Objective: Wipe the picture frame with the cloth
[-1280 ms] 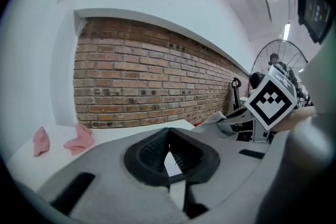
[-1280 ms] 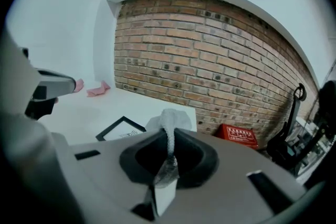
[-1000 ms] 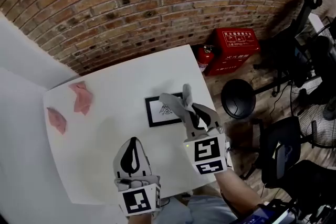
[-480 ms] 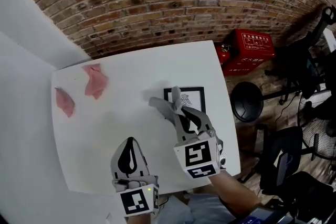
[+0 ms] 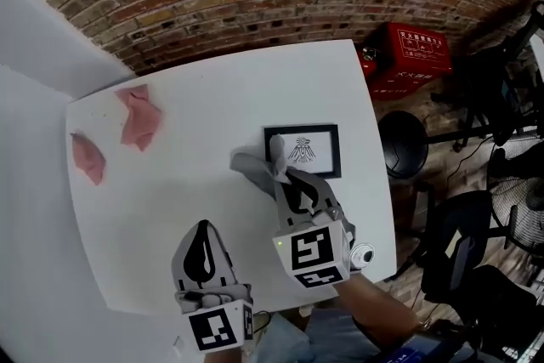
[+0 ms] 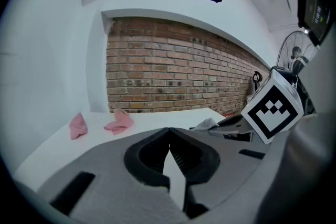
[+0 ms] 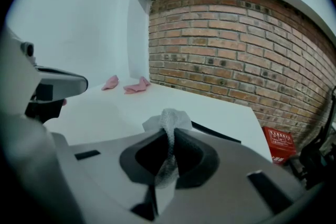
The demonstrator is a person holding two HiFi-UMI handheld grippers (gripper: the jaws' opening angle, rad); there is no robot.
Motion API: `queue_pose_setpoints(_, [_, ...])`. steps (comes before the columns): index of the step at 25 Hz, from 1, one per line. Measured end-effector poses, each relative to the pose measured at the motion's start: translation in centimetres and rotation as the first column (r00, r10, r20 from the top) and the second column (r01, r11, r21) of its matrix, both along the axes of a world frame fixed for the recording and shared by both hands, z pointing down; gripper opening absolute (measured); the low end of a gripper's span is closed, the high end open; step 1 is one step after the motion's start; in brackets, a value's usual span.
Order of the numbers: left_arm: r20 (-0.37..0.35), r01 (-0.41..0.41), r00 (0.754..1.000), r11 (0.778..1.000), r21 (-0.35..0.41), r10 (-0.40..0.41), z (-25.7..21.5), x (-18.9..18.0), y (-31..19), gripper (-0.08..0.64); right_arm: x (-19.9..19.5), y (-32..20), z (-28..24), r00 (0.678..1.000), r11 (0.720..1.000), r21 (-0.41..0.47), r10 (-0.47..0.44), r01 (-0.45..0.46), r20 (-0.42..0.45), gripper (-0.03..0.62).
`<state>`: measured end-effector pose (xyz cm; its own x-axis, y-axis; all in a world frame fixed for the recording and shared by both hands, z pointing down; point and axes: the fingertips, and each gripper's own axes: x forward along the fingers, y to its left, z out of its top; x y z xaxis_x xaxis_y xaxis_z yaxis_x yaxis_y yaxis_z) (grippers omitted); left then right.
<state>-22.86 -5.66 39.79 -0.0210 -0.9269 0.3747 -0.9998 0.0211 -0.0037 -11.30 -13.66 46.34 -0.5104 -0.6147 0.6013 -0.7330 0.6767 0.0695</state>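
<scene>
A small black picture frame point(image 5: 303, 150) with a white print lies flat on the white table point(image 5: 212, 98), toward its right side. My right gripper point(image 5: 279, 176) is shut on a grey cloth point(image 5: 253, 164), which bunches out past its tips at the frame's left edge. In the right gripper view the cloth point(image 7: 169, 126) runs up between the jaws, with the frame's edge point(image 7: 216, 132) just behind it. Whether the cloth touches the frame I cannot tell. My left gripper point(image 5: 204, 227) hovers over the table's near part, shut with nothing in it point(image 6: 169, 132).
Two pink cloths point(image 5: 136, 116) point(image 5: 87, 157) lie at the table's far left. A brick wall runs behind the table. On the floor to the right are a red box point(image 5: 406, 57), a black round stool point(image 5: 406, 144) and office chairs point(image 5: 476, 268).
Both grippers have come lower toward the table. The right one keeps its hold on the grey cloth, which now sits at the frame's left edge.
</scene>
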Motion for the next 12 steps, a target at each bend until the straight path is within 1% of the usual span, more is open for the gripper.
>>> queue_pose_setpoints(5, [-0.006,-0.018,1.000,0.999,-0.028,0.018,1.7,0.6,-0.6,0.009,1.2,-0.3,1.8,0.999,1.000,-0.005,0.016,-0.016,-0.028,0.023])
queue_pose_setpoints(12, [-0.001,-0.056,0.998,0.998,-0.043,0.056,2.1,2.4,-1.1,0.009,3.9,-0.2,2.6,0.997,0.998,-0.018,0.053,-0.054,-0.057,0.023])
